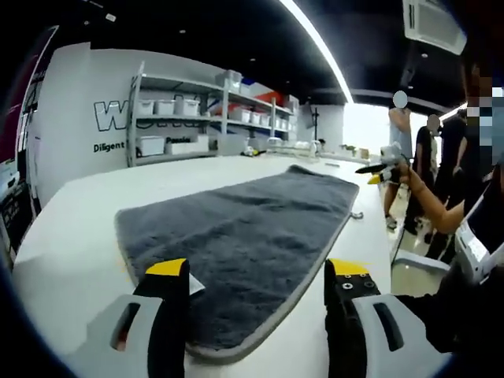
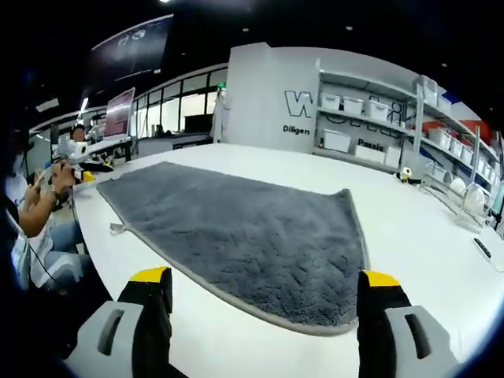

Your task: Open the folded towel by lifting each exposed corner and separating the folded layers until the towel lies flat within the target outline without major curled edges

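White table point(image 1: 79, 260): a large flat top carrying the towel, with bare surface on every side of it.

Grey towel point(image 1: 244, 236): plush pile with a lighter stitched hem. It lies spread across the table from the near edge toward the far end, and no folded-over layer is visible in the left gripper view. In the right gripper view the towel point(image 2: 244, 236) also reads as 1 layer, its near corner lying between the jaws. A small loop tag point(image 2: 116, 229) pokes out of the left hem. No target outline can be made out on the table.

Handling judgement: soft, limp and light, with no stiffness, so it will likely drape and drag, not slide as a sheet. The hem looks the firmest place to pinch. A corner suits pulling a curl flat. The pile should give good friction.

Left gripper point(image 1: 257, 277): jaws spread wide, holding nothing, poised over the near hem.

Right gripper point(image 2: 265, 285): jaws likewise apart and empty, straddling the near corner.

Far off, shelving with white bins point(image 1: 177, 106).
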Tool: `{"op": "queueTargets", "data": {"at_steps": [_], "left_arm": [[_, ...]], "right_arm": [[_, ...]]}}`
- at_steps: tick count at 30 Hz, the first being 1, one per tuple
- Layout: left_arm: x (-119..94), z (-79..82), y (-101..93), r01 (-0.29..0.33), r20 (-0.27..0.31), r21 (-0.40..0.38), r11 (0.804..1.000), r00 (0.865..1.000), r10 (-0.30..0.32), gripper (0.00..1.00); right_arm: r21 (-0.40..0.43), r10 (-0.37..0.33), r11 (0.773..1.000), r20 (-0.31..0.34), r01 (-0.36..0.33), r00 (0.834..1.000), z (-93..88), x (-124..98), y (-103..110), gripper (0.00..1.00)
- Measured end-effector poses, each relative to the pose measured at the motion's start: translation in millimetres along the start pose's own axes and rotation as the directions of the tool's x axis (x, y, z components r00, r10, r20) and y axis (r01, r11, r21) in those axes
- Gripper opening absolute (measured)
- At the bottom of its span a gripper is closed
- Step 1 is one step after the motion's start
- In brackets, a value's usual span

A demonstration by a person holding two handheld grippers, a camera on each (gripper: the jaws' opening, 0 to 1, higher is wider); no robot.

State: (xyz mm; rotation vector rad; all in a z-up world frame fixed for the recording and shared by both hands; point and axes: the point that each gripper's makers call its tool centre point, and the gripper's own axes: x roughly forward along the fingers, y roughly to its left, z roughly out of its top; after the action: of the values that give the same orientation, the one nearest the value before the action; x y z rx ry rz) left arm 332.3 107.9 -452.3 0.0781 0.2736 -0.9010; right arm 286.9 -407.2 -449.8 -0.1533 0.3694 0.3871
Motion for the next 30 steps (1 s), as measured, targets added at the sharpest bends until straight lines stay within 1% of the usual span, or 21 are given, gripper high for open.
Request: {"op": "queueTargets", "data": {"at_steps": [1,2,4,6,7,10,13,15,18,21,23,25,30], "left_arm": [[3,0.7,-0.7,-0.002,0.003,0.000,1.000,1.000,0.002,0.54],[7,1.2,-2.3,0.002,0.003,-0.003,1.000,1.000,-0.002,0.49],[12,-2.5,-6.0,0.017,-0.020,-0.017,1.000,1.000,-0.018,0.41],[17,-5.3,-10.2,0.031,-0.037,-0.009,0.999,0.999,-0.031,0.35],[19,-6.9,-13.1,0.042,-0.050,-0.003,0.999,0.998,-0.042,0.32],[25,-7.3,-16.4,0.036,-0.066,0.002,0.999,0.997,-0.036,0.29],[32,-10.7,-15.8,0.015,-0.115,0.057,0.998,0.993,-0.008,0.22],[36,-11.8,-14.9,0.008,-0.131,0.057,0.998,0.991,0.000,0.21],[42,-19.8,-18.0,0.022,-0.177,0.060,0.998,0.984,-0.011,0.20],[44,-24.8,-18.8,0.029,-0.197,0.064,0.998,0.980,-0.015,0.19],[43,-30.2,-18.6,0.033,-0.219,0.061,0.998,0.976,-0.019,0.19],[42,-30.3,-18.7,0.030,-0.212,0.049,0.998,0.977,-0.019,0.18],[38,-31.7,-20.7,0.034,-0.217,0.012,0.999,0.976,-0.031,0.17]], "right_arm": [[-0.001,-0.001,1.000,0.004,0.001,1.000,1.9,1,2,0.99],[-0.020,0.002,1.000,0.013,-0.002,1.000,5.2,2,4,0.99],[-0.034,0.016,0.999,0.008,-0.016,1.000,6.9,4,10,0.99],[-0.046,0.036,0.998,0.005,-0.035,0.999,7.8,5,18,0.99],[-0.052,0.045,0.998,0.001,-0.045,0.999,8.5,6,21,0.99],[-0.069,0.064,0.996,0.004,-0.063,0.998,11.3,7,27,0.99],[-0.066,0.078,0.995,0.014,-0.077,0.997,12.9,9,33,0.99],[-0.063,0.083,0.995,0.018,-0.081,0.996,13.8,9,34,0.99],[-0.073,0.087,0.994,0.005,-0.087,0.996,12.5,9,34,0.99],[-0.083,0.090,0.992,-0.012,-0.091,0.996,9.3,9,35,0.99],[-0.089,0.092,0.992,-0.025,-0.094,0.995,5.8,9,35,0.99],[-0.091,0.092,0.991,-0.031,-0.095,0.995,3.5,10,35,0.98],[-0.091,0.091,0.991,-0.038,-0.094,0.995,-0.5,9,35,0.97]]}}
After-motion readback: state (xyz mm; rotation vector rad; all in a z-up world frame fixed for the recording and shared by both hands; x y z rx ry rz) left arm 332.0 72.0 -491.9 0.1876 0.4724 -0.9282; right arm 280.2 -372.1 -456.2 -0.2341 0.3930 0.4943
